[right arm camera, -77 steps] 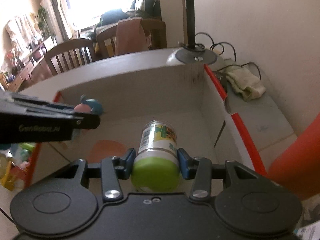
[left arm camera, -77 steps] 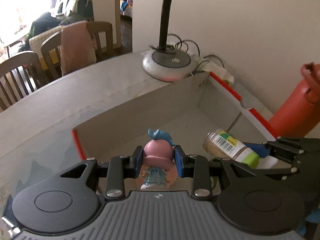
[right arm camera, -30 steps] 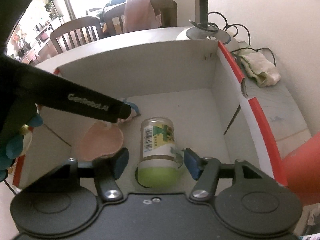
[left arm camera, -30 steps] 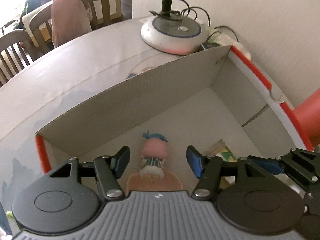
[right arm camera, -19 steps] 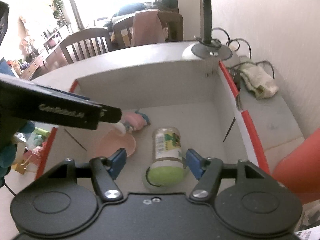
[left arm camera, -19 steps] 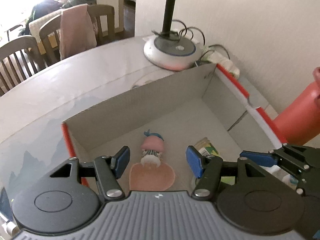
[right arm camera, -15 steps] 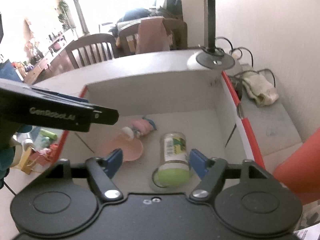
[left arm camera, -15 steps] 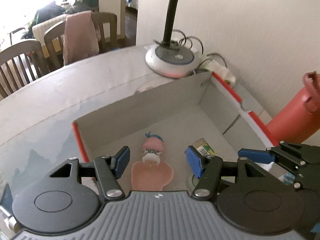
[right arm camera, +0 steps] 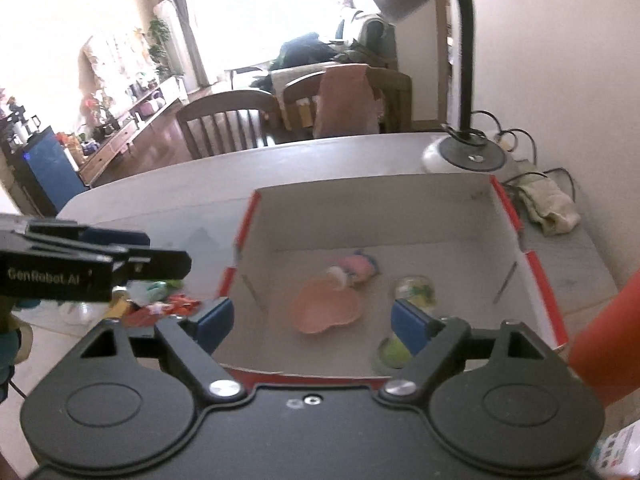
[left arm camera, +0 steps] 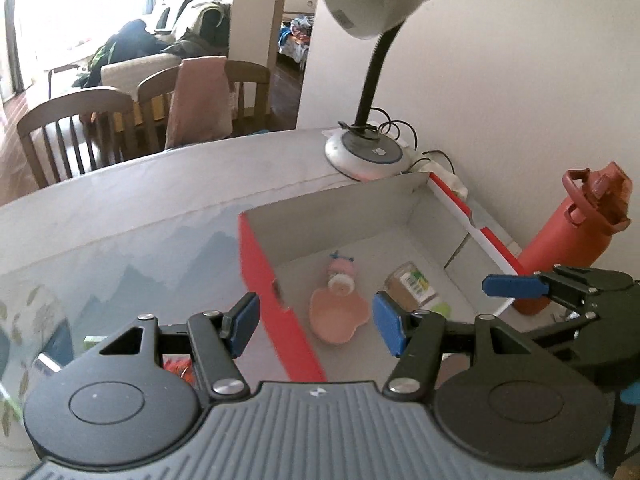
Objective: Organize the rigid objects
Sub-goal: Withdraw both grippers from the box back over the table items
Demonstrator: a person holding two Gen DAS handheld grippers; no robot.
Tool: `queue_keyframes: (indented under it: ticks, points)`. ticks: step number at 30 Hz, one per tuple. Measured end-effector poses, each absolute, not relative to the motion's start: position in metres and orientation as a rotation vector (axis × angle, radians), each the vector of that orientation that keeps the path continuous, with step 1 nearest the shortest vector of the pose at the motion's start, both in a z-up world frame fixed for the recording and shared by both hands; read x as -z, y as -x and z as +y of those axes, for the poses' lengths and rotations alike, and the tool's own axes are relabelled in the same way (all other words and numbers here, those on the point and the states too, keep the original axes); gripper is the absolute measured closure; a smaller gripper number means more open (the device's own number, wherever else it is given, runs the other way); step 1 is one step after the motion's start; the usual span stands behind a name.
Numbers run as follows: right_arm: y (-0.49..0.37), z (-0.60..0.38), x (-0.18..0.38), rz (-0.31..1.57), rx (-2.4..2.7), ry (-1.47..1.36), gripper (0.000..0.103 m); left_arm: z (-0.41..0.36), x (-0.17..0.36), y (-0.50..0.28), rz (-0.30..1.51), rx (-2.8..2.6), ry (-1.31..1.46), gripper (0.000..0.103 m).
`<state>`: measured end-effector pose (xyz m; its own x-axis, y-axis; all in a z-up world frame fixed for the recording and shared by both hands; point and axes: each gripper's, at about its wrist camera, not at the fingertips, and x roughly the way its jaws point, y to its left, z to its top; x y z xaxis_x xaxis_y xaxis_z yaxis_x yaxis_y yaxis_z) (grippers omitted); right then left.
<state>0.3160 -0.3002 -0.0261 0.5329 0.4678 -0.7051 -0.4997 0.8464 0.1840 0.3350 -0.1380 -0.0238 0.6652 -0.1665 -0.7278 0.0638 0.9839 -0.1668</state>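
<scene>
Left gripper (left arm camera: 316, 322) spread, empty. Right gripper (right arm camera: 310, 322) opening, nothing between its jaws. Cardboard box (left arm camera: 344, 208) holds figurine (left arm camera: 340, 270), pink dish (left arm camera: 338, 318) and jar (left arm camera: 410, 286), lying down. Loose toys (right arm camera: 160, 300) on the table at nine o'clock of the box, nearer the left gripper.

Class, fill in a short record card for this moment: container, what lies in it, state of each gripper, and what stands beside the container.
container: open cardboard box with red edges
contents: pink figurine, pink heart-shaped dish, green-lidded jar lying on its side
left gripper: open, empty
right gripper: jaws opening, nothing between them
beside box: desk lamp, red water bottle
</scene>
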Motion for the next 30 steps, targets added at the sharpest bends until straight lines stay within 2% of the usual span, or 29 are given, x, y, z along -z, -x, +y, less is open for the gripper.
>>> queue_keyframes:
  ticks: [4, 6, 13, 16, 25, 28, 30]
  points:
    - [-0.296, -0.276, 0.024, 0.818, -0.617, 0.065, 0.016, -0.114, 0.025, -0.307, 0.833, 0.115, 0.164, 0.039]
    - [-0.286, -0.262, 0.023, 0.811, -0.636, 0.073, 0.014, -0.099, 0.025, -0.292, 0.828, 0.109, 0.184, 0.030]
    - [-0.259, -0.212, 0.029, 0.825, -0.657, 0.067, 0.014, -0.049, 0.025, -0.248, 0.809, 0.053, 0.188, 0.029]
    - [-0.251, -0.192, 0.035, 0.835, -0.649, 0.068, 0.014, -0.028, 0.027, -0.230, 0.790, 0.031, 0.188, 0.020]
    - [-0.226, -0.132, 0.049, 0.872, -0.660, 0.068, 0.014, 0.045, 0.040, -0.195, 0.789, -0.025, 0.232, 0.016]
    - [-0.219, -0.111, 0.054, 0.879, -0.660, 0.085, 0.014, 0.064, 0.047, -0.188, 0.780, -0.047, 0.233, 0.001]
    - [-0.215, -0.098, 0.058, 0.890, -0.660, 0.090, 0.014, 0.077, 0.052, -0.186, 0.776, -0.065, 0.232, 0.000]
